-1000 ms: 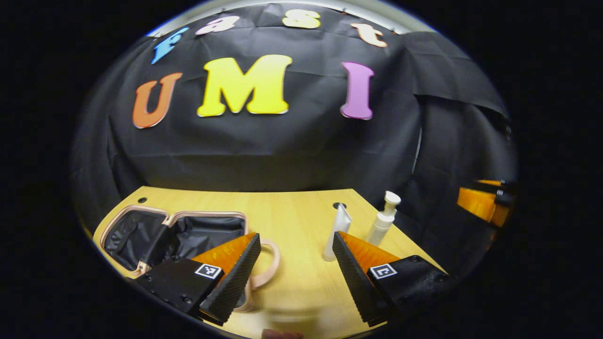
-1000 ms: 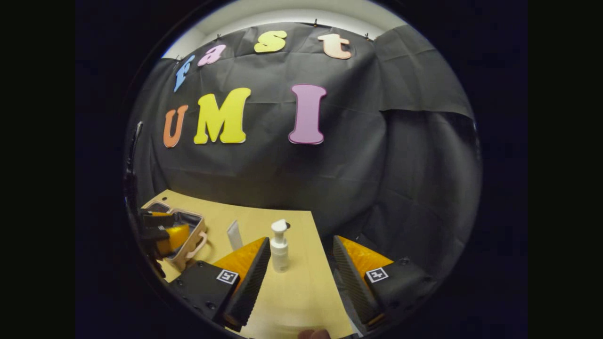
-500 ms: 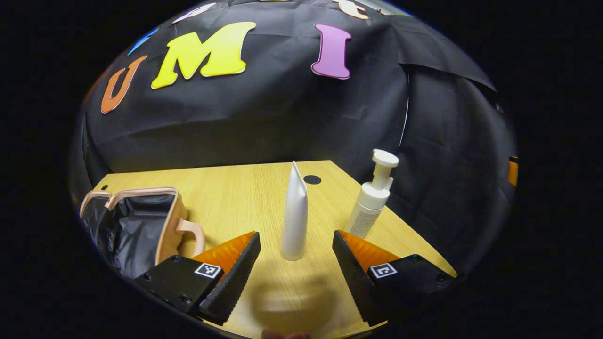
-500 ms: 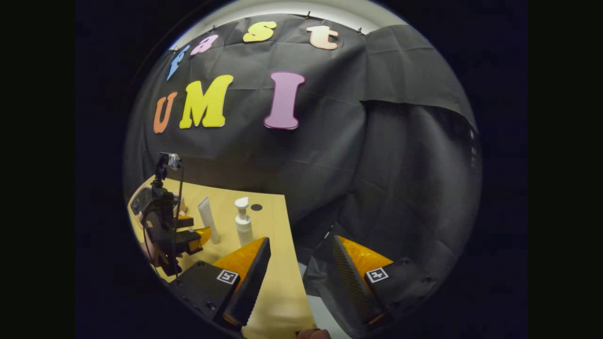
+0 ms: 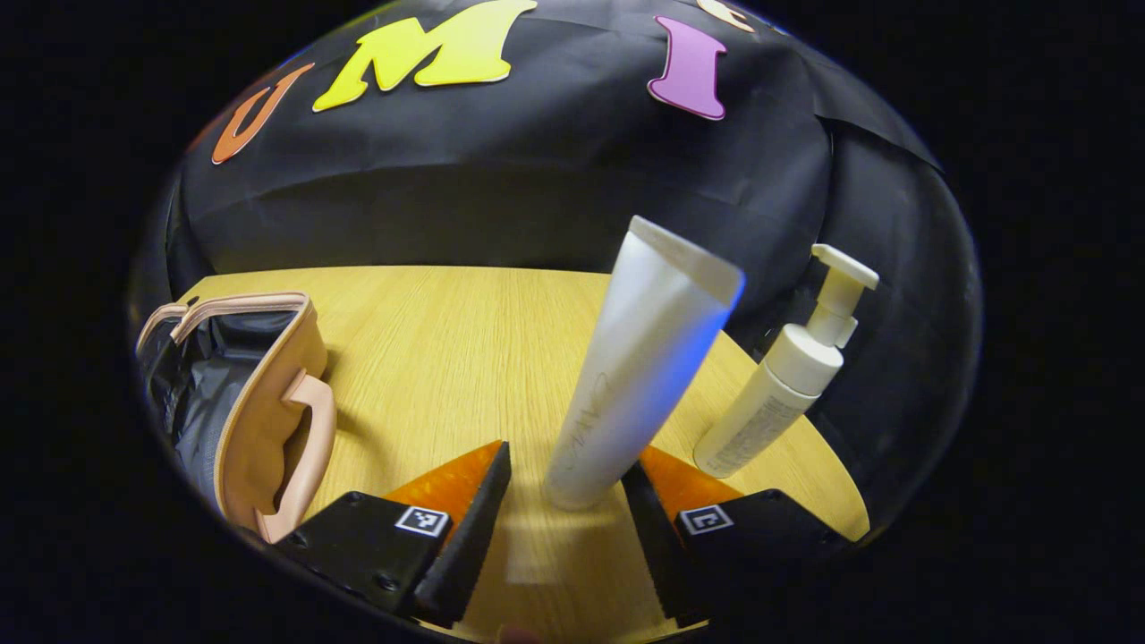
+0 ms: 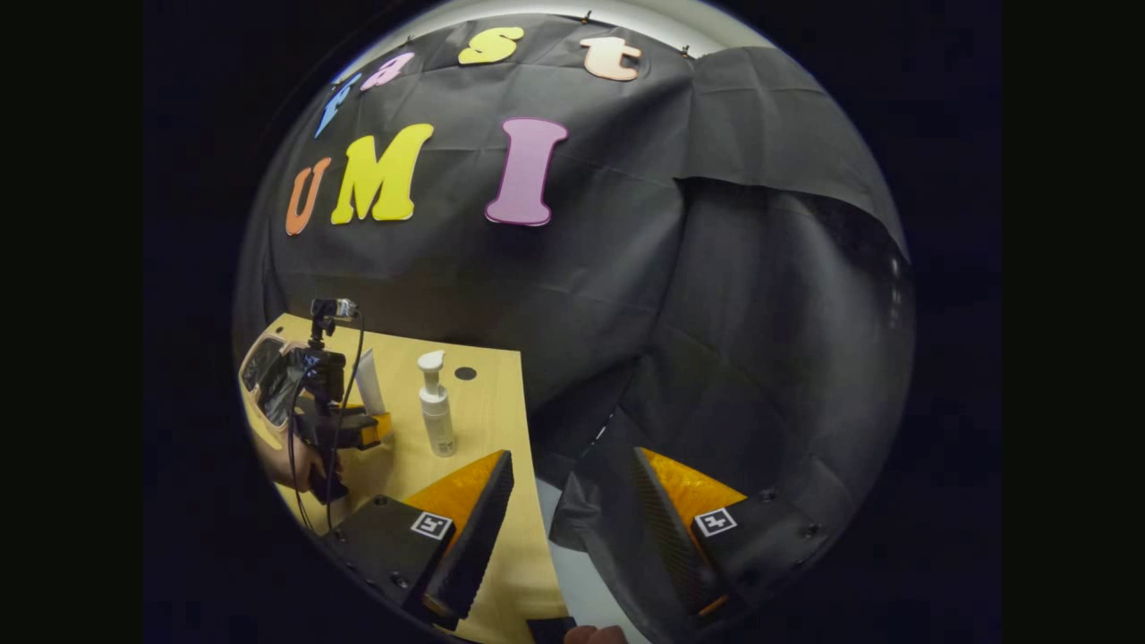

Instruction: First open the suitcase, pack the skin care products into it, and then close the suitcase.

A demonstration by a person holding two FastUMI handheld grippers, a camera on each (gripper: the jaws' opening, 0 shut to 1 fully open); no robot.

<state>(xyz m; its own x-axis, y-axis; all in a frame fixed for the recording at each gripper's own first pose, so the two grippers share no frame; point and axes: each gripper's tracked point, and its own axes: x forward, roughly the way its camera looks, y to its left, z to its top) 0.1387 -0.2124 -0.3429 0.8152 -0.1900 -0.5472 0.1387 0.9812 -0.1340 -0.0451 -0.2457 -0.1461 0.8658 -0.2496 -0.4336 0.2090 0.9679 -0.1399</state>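
Observation:
A white tube [image 5: 644, 358] stands cap-down on the wooden table [image 5: 447, 322], between the fingers of my left gripper [image 5: 565, 458]. The jaws are open around its lower end: the right finger is at the tube and the left finger is a little apart from it. A white pump bottle [image 5: 778, 394] stands just to the right. The pink suitcase [image 5: 268, 394] lies open at the left, showing its dark lining and its handle. My right gripper [image 6: 572, 454] hangs open and empty at the table's right edge. From there I see the left gripper [image 6: 353, 429], the tube [image 6: 367, 385] and the pump bottle [image 6: 436, 407].
A hand [image 6: 300, 465] holds the left gripper, with a cable running up to a small camera above it. The table [image 6: 487, 402] has a round hole [image 6: 464, 373] near its back right corner. Black cloth hangs beyond the table's right edge.
My left gripper has moved forward to the tube, which now stands between its fingers, and the jaws have narrowed. The right gripper has drifted right, off the table's edge.

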